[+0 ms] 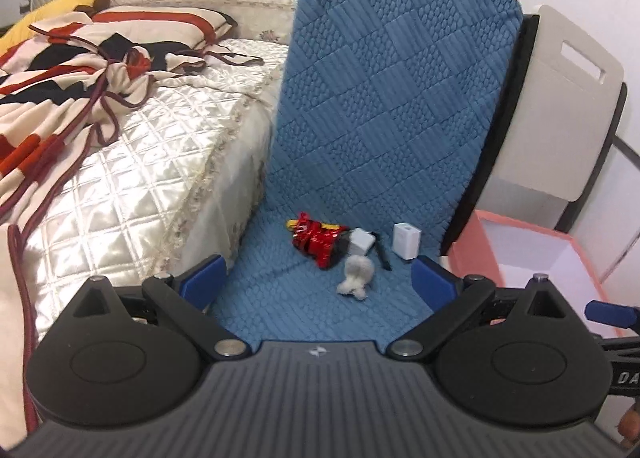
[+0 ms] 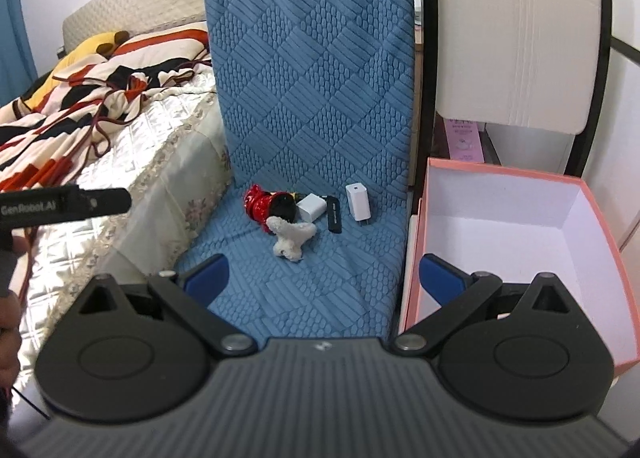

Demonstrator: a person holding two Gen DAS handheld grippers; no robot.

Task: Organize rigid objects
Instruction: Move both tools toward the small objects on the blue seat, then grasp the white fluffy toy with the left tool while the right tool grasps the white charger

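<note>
Progress: nothing sorted yet, judging from the layout. The pink box [image 2: 520, 234] with white lining shows no contents in the part visible; its near floor is hidden behind the right tongs [image 2: 324, 274].

All items sit clustered on the blue quilted chair cushion [image 2: 312, 97], at 12 o'clock from both tongs:
- red glossy toy [image 2: 262, 205], leftmost
- small white cube charger [image 2: 309, 207], touching the toy's dark end
- white coral-like piece [image 2: 291, 237], nearest the cameras, just at 6 o'clock of the toy
- black flat stick [image 2: 333, 214], lying flat
- tall white charger [image 2: 357, 201], upright, at 3 o'clock of the stick

The box stands just at 3 o'clock of the cushion edge.

Left tongs [image 1: 320, 278]: spread wide, empty. Right tongs: spread wide, empty, well short of the cluster.

Remaining: all five items, presumably into the box. The bed [image 1: 132, 161] lies at 9 o'clock.
</note>
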